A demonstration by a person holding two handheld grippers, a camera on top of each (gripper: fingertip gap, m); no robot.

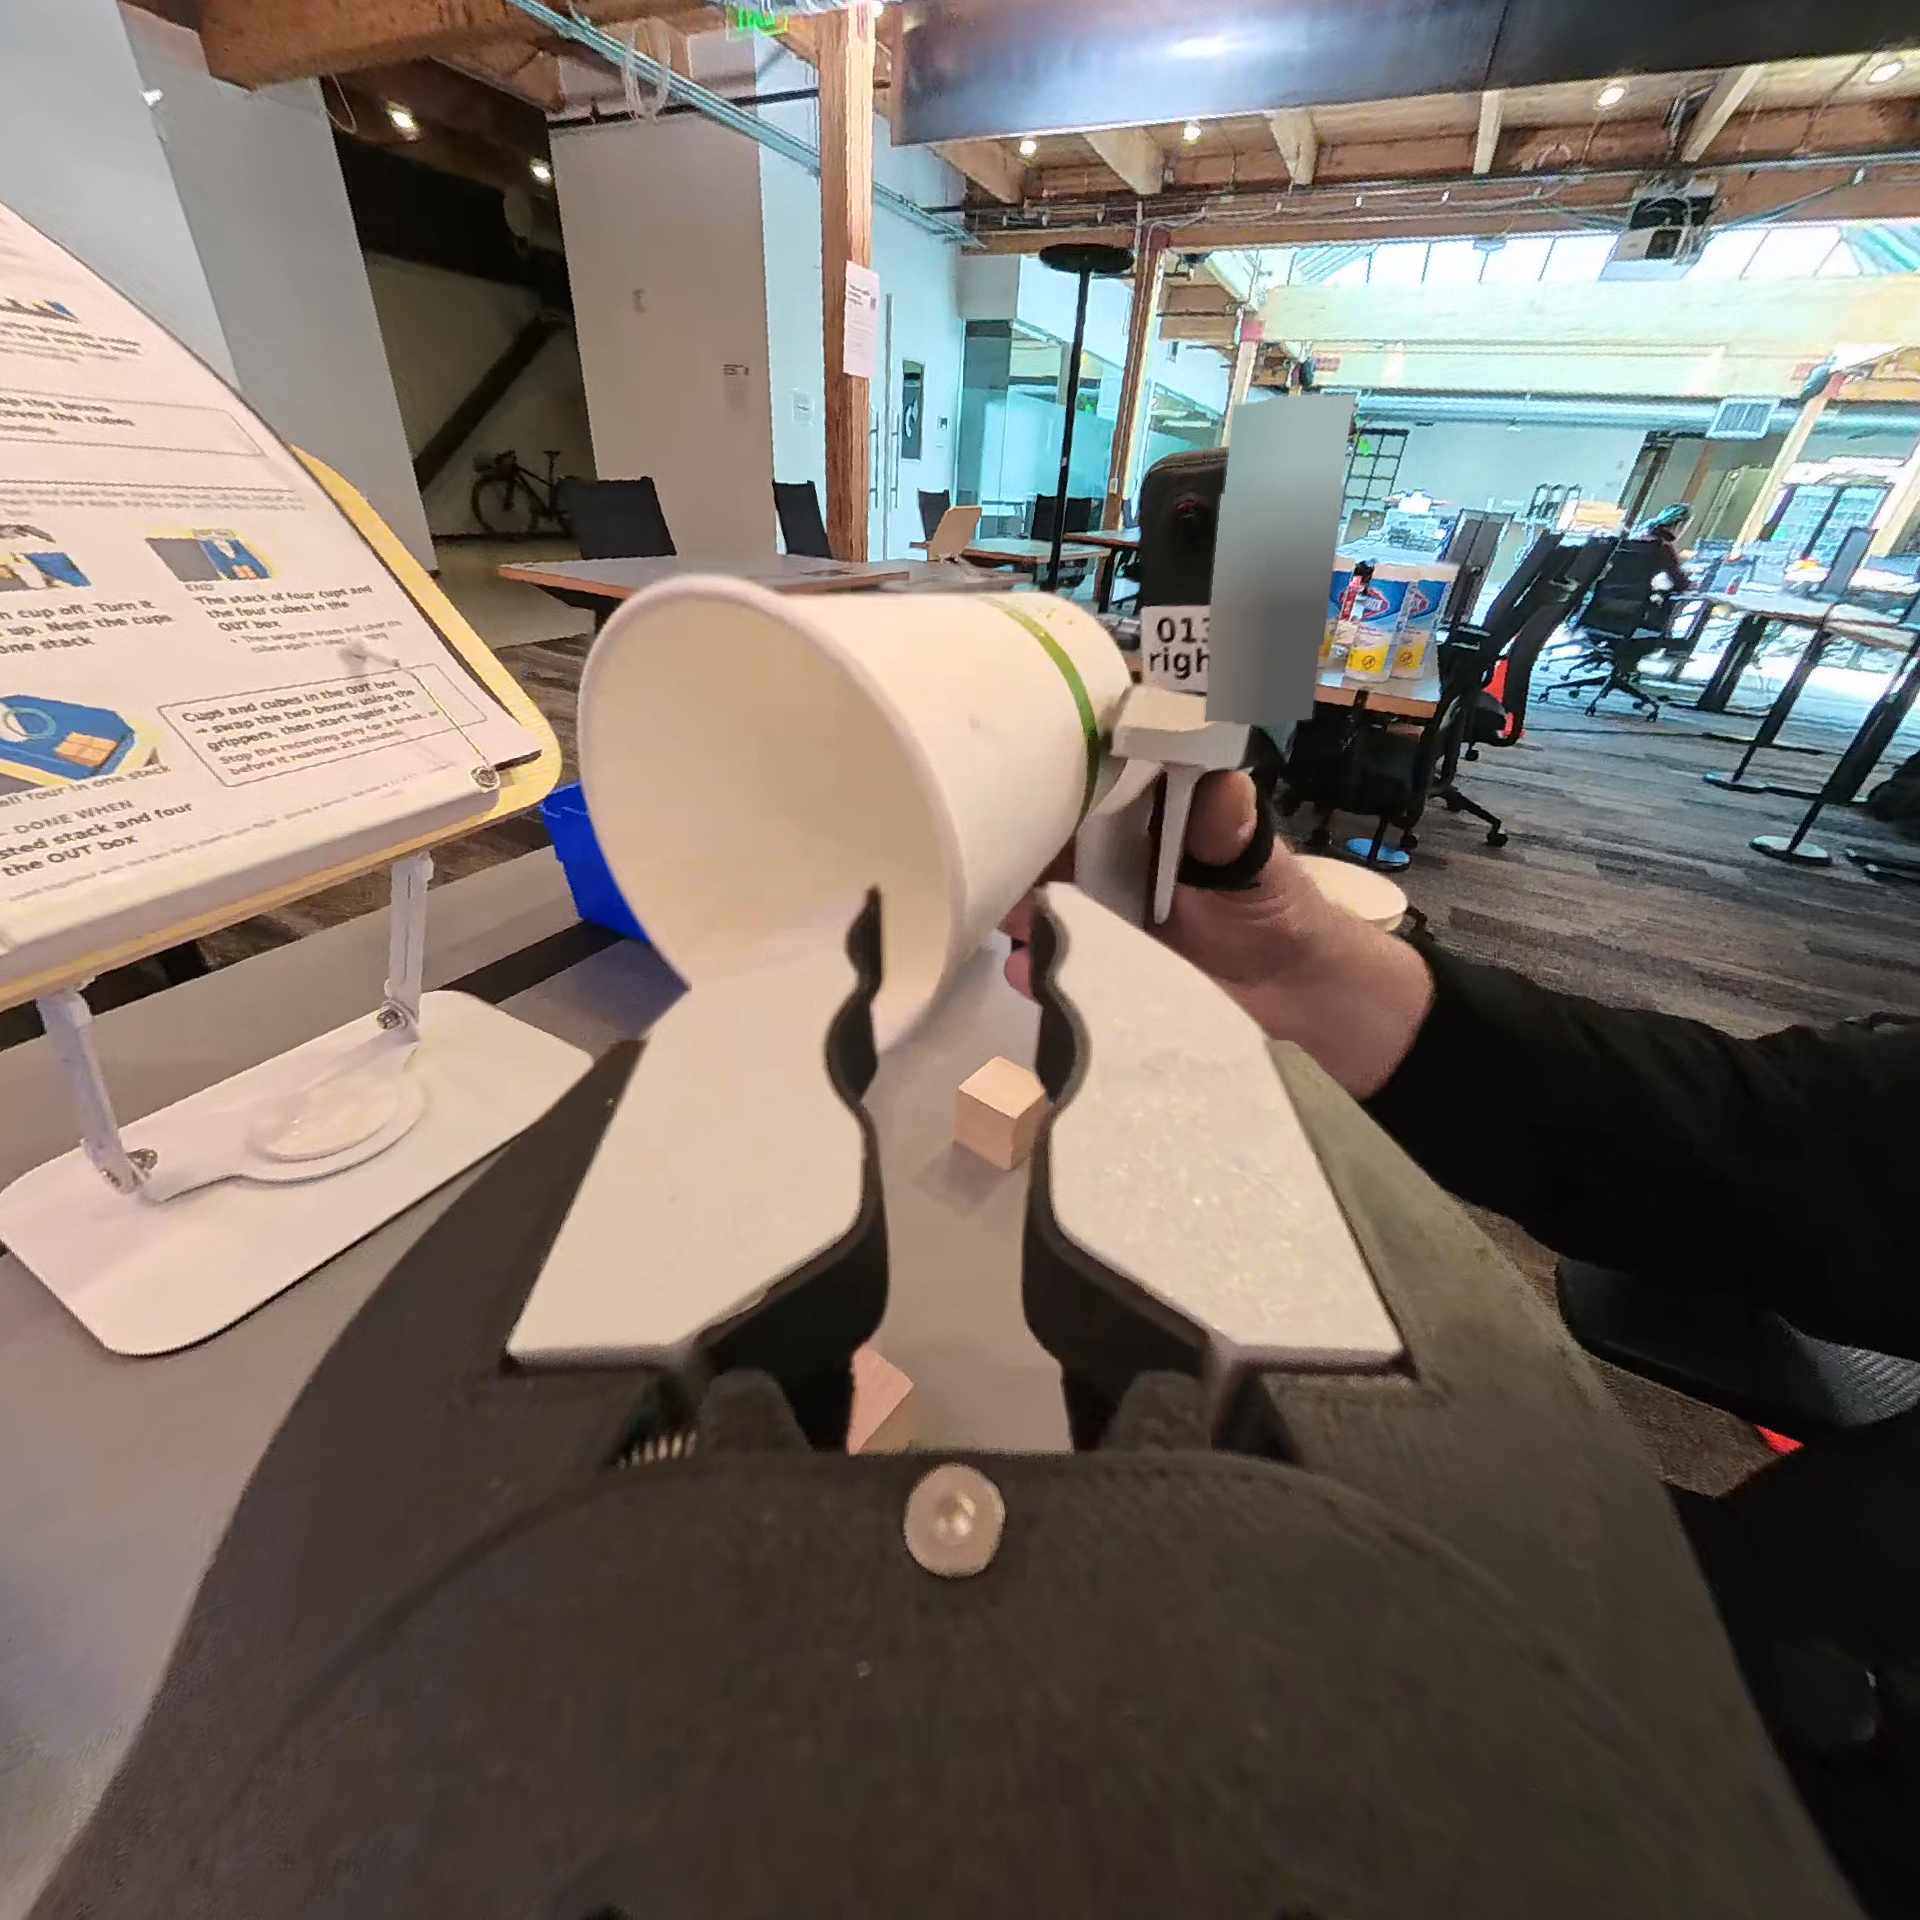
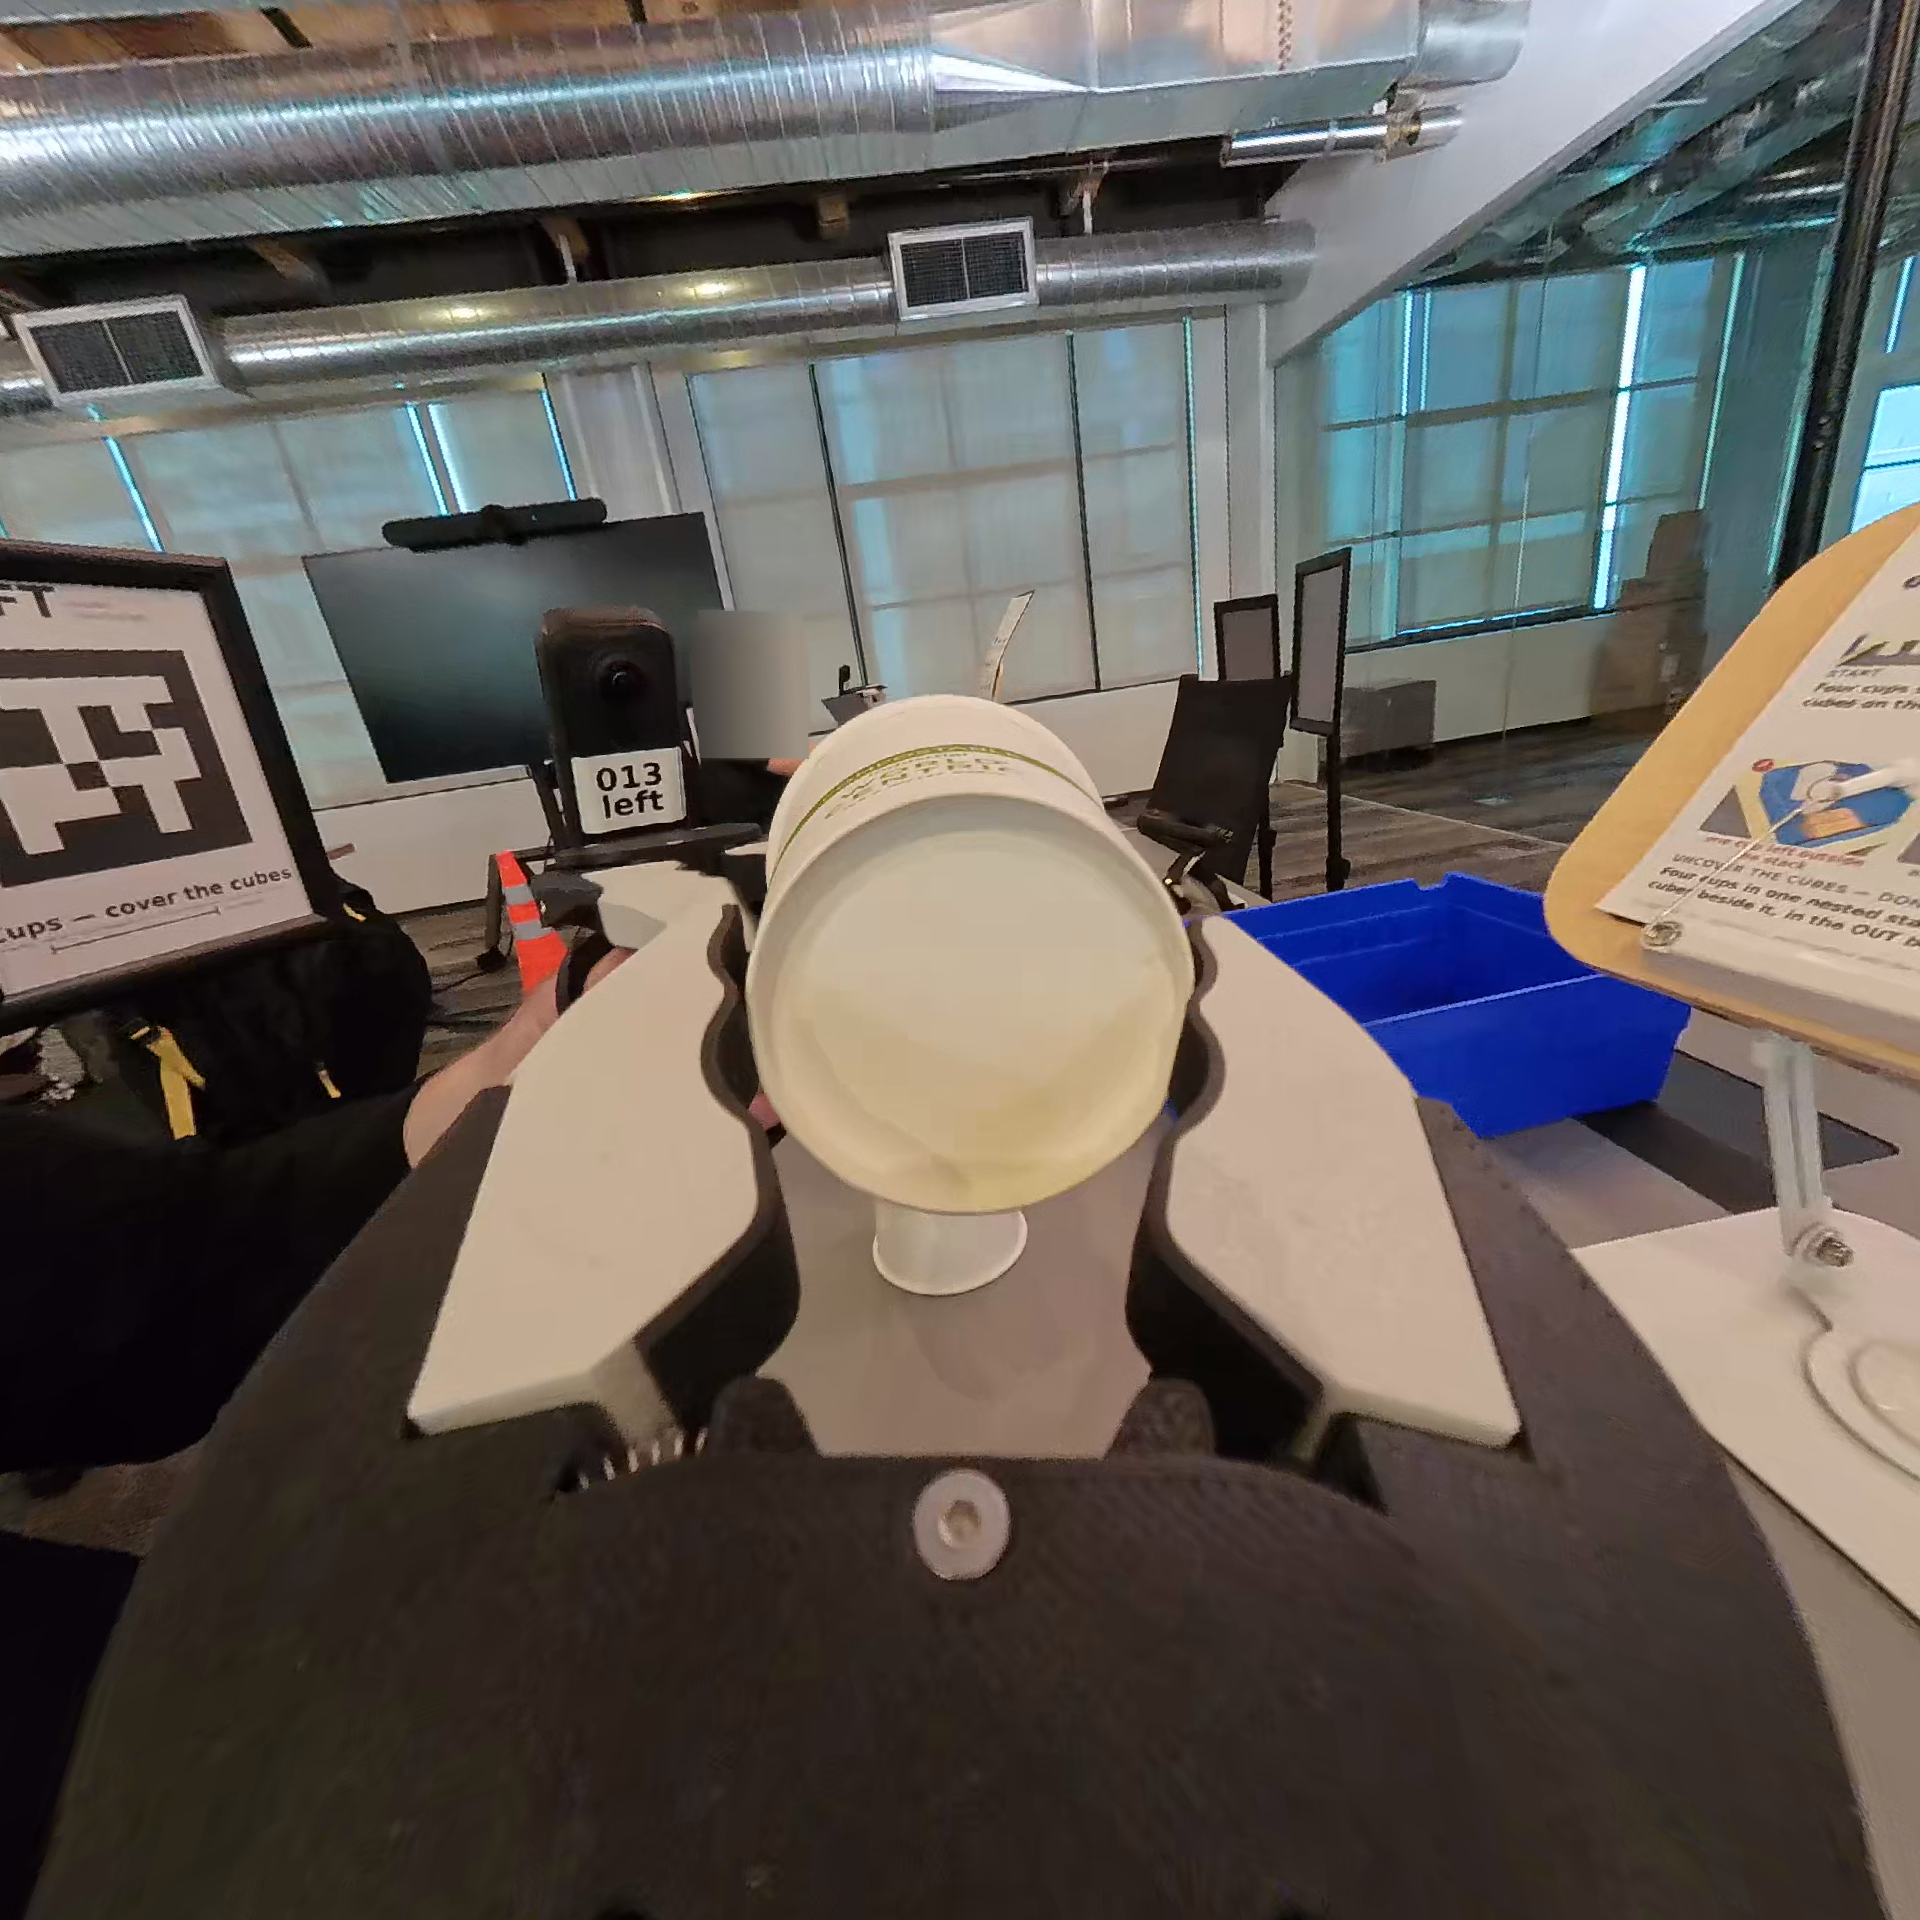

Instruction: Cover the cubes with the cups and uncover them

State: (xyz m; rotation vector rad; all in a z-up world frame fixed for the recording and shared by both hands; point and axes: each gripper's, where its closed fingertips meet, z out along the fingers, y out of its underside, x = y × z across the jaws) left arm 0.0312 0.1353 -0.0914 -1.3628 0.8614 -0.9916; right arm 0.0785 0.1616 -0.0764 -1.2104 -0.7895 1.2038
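Right hand-held gripper (image 2: 961,997) clamps the white paper cup (image 2: 966,977) sideways, mouth toward 9 o'clock. Left hand-held gripper (image 1: 951,935) released above the small wooden cube (image 1: 1000,1112) on the grey tabletop (image 1: 956,1351).

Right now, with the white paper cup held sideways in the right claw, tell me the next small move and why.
Probably tip the white paper cup mouth-down and lower it over the pale wooden cube. The right claw grips the cup near its base, mouth facing sideways above the grey table, and that cube sits uncovered just below. The left claw is empty.

Open-plan office, desks (image 1: 1382,681), swivel chairs (image 1: 1496,665), exposed ducts (image 2: 623,114)
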